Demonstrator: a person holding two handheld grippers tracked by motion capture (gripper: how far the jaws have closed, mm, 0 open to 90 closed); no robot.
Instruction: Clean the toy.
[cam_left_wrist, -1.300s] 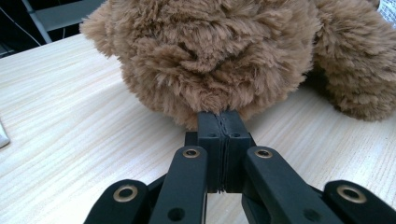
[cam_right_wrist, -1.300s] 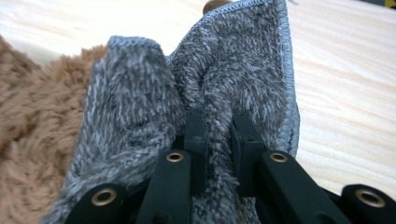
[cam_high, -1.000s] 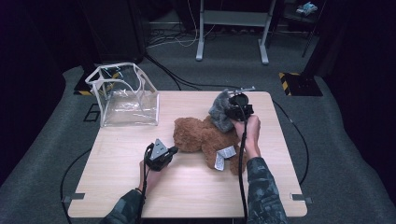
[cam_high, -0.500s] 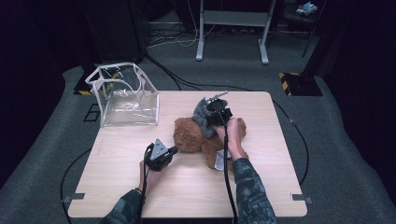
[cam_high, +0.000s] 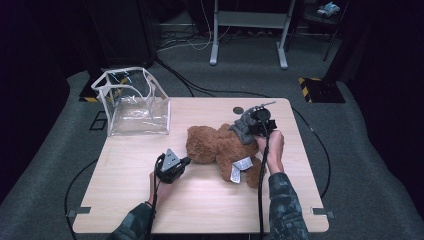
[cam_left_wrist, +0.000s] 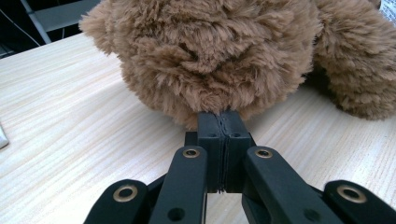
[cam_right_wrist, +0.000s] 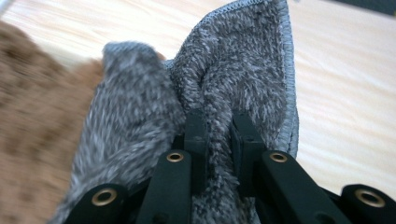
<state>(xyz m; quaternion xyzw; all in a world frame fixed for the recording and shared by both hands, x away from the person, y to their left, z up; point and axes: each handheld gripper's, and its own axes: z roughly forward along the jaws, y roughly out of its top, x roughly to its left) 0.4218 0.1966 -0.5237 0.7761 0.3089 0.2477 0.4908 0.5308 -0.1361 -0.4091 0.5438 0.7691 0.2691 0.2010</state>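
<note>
Right claw (cam_high: 248, 126), clamped on soft grey cloth (cam_right_wrist: 243, 70), dropped onto plush bear (cam_high: 222, 147); left claw (cam_left_wrist: 223, 122) pinches its fur.

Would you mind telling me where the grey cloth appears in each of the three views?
High view: the grey cloth is right of centre, over the brown teddy bear.
Left gripper view: not in it.
Right gripper view: the cloth is at centre, pinched in the right gripper.
Shared landmark: the teddy bear's brown fur.
</note>
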